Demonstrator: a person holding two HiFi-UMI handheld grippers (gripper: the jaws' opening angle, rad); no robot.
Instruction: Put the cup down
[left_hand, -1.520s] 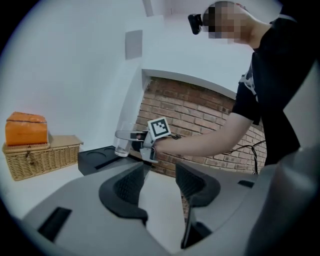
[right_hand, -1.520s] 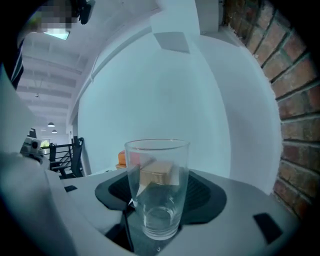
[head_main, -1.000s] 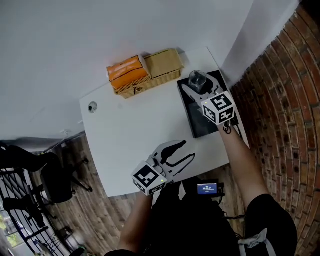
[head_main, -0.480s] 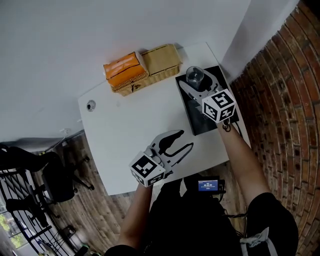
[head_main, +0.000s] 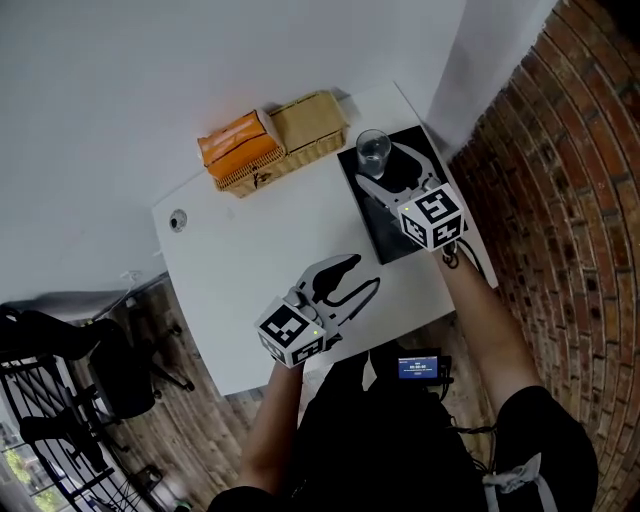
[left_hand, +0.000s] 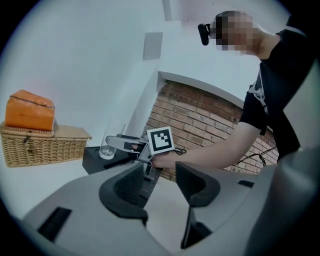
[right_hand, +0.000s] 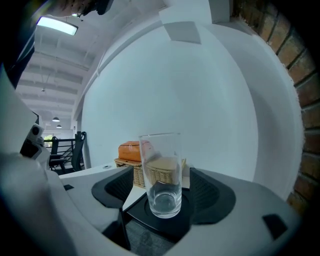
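The light is bright, even and soft in every view. In the head view the white table (head_main: 250, 260) left of the cup (head_main: 372, 150) is close to washing out, with no hard glare and only faint, soft-edged shadows. The brick wall (head_main: 560, 150) right of the cup bows, bent by the wide lens. In the right gripper view a ceiling lamp (right_hand: 56, 25), high and left of the cup, is a blown-out strip. The cup itself is sharp there, and the basket (right_hand: 127, 172) behind it looks warped through the glass. Everything nearer than the cup is soft. Both gripper views darken to black at the corners.
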